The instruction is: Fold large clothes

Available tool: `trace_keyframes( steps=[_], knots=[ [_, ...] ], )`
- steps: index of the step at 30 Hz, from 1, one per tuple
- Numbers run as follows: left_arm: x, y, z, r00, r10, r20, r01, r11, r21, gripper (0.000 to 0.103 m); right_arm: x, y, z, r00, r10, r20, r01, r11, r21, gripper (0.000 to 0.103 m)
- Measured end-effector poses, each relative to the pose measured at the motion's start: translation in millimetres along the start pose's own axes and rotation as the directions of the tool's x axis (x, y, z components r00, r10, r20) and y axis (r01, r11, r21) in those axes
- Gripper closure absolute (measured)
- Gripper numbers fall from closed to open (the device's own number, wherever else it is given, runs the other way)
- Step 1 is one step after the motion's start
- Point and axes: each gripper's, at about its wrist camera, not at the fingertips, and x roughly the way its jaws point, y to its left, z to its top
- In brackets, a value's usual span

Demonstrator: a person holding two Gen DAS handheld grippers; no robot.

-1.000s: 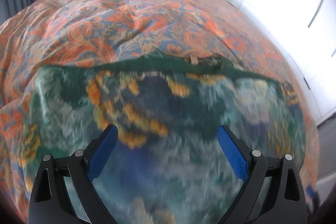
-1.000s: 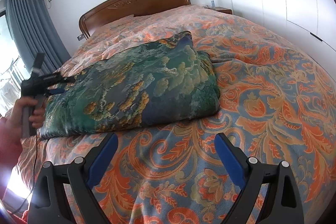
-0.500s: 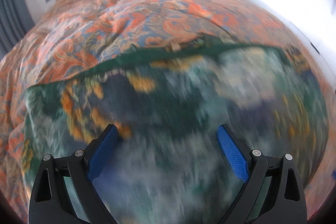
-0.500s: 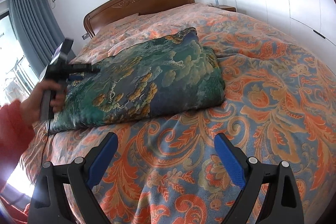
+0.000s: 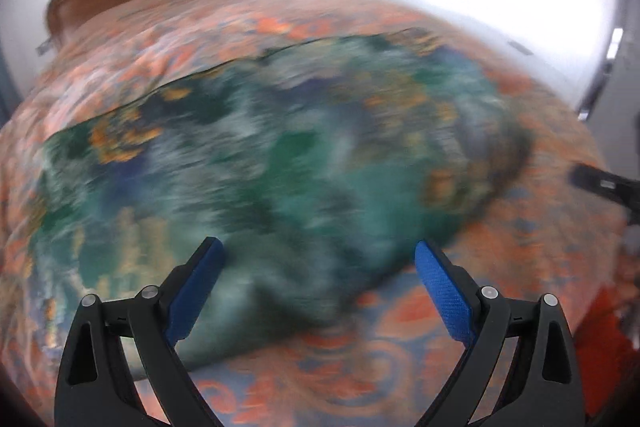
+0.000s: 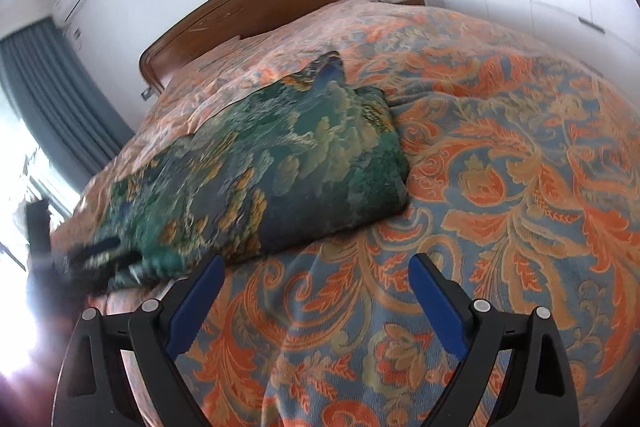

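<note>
sitting folded at 10 o'clock on the bed, the garment looks done, so both tools, left tool and right tool, hang apart, empty.

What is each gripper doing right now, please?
Left gripper: open, holding nothing, above the folded green garment.
Right gripper: open, holding nothing, over the bedspread.

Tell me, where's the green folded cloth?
In the right wrist view, the green patterned folded garment lies left of centre on the orange paisley bedspread, below the brown wooden headboard.

Green-gold garment, orange-blue paisley bedspread
</note>
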Motion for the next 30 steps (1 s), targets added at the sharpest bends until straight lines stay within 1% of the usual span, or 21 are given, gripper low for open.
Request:
trace_keyframes(
  steps=[1, 2, 4, 6, 8, 10, 12, 13, 14, 15, 16, 17, 19, 20, 22, 23, 25, 26, 28, 29, 30],
  knots=[
    [0, -7, 2, 0.999, -0.034, 0.01, 0.034, 0.999, 0.011, 0.006, 3, -2, 1, 1.0, 0.012, -0.003, -0.012, 1.0, 0.021, 0.008],
    [2, -11, 3, 0.999, -0.052, 0.012, 0.052, 0.998, 0.02, 0.006, 7, -5, 2, 0.999, 0.039, -0.004, -0.039, 0.998, 0.046, 0.008],
    [16, -19, 7, 0.996, -0.086, -0.012, 0.086, 0.995, 0.04, 0.006, 19, -10, 7, 0.995, 0.097, -0.009, -0.096, 0.99, 0.1, 0.008],
    [31, -27, 8, 0.994, -0.096, -0.046, 0.098, 0.994, 0.047, 0.004, 36, -15, 12, 0.991, 0.132, -0.015, -0.128, 0.98, 0.15, 0.008],
    [42, -32, 7, 0.993, -0.094, -0.073, 0.098, 0.994, 0.058, 0.002, 59, -24, 21, 0.989, 0.146, -0.032, -0.136, 0.966, 0.22, 0.008],
    [53, -35, 5, 0.991, -0.083, -0.106, 0.091, 0.993, 0.069, 0.001, 77, -34, 27, 0.985, 0.168, -0.033, -0.151, 0.942, 0.3, 0.008],
    [53, -36, 4, 0.99, -0.08, -0.114, 0.09, 0.992, 0.086, 0.001, 96, -49, 33, 0.981, 0.193, -0.008, -0.172, 0.894, 0.414, 0.008],
    [49, -36, 5, 0.99, -0.083, -0.117, 0.095, 0.991, 0.095, 0.002, 105, -57, 34, 0.978, 0.21, 0.016, -0.192, 0.858, 0.476, 0.01],
    [45, -34, 7, 0.989, -0.088, -0.116, 0.099, 0.991, 0.093, 0.002, 110, -64, 34, 0.977, 0.209, 0.042, -0.199, 0.826, 0.528, 0.028],
    [38, -31, 11, 0.988, -0.099, -0.116, 0.109, 0.991, 0.077, 0.003, 111, -67, 35, 0.982, 0.185, 0.044, -0.179, 0.817, 0.548, 0.043],
    [30, -26, 15, 0.986, -0.118, -0.114, 0.124, 0.991, 0.049, 0.003, 111, -66, 37, 0.987, 0.159, 0.03, -0.15, 0.829, 0.538, 0.053],
    [22, -21, 20, 0.986, -0.131, -0.106, 0.134, 0.991, 0.023, 0.003, 108, -60, 39, 0.989, 0.143, 0.039, -0.143, 0.85, 0.508, 0.065],
    [4, -11, 35, 0.986, -0.148, -0.072, 0.147, 0.989, -0.023, 0.003, 94, -40, 45, 0.993, 0.101, 0.062, -0.118, 0.909, 0.4, 0.072],
    [-4, -8, 46, 0.987, -0.151, -0.052, 0.15, 0.988, -0.035, 0.003, 81, -20, 49, 0.994, 0.068, 0.091, -0.092, 0.951, 0.295, 0.074],
    [-18, -7, 67, 0.987, -0.159, -0.018, 0.158, 0.986, -0.043, 0.003, 62, 8, 54, 0.988, 0.054, 0.143, -0.077, 0.984, 0.162, 0.075],
    [-25, -9, 80, 0.985, -0.174, -0.004, 0.174, 0.984, -0.045, 0.003, 52, 23, 56, 0.984, 0.051, 0.168, -0.068, 0.993, 0.099, 0.075],
    [-37, -14, 107, 0.976, -0.218, 0.024, 0.219, 0.974, -0.054, 0.003, 36, 53, 58, 0.975, 0.056, 0.215, -0.051, 0.998, -0.028, 0.075],
    [-43, -14, 113, 0.971, -0.238, 0.032, 0.24, 0.969, -0.058, 0.003, 29, 71, 57, 0.97, 0.06, 0.235, -0.039, 0.995, -0.094, 0.075],
    [-54, -19, 133, 0.95, -0.311, 0.037, 0.313, 0.947, -0.069, 0.003, 19, 103, 52, 0.962, 0.069, 0.265, -0.009, 0.975, -0.221, 0.075],
    [-55, -22, 139, 0.938, -0.345, 0.025, 0.346, 0.935, -0.073, 0.003, 16, 113, 50, 0.959, 0.074, 0.273, 0.0, 0.965, -0.263, 0.075],
    [-56, -25, 145, 0.927, -0.376, 0.003, 0.375, 0.924, -0.077, 0.003, 14, 130, 46, 0.956, 0.078, 0.284, 0.02, 0.945, -0.328, 0.075]
  ],
)
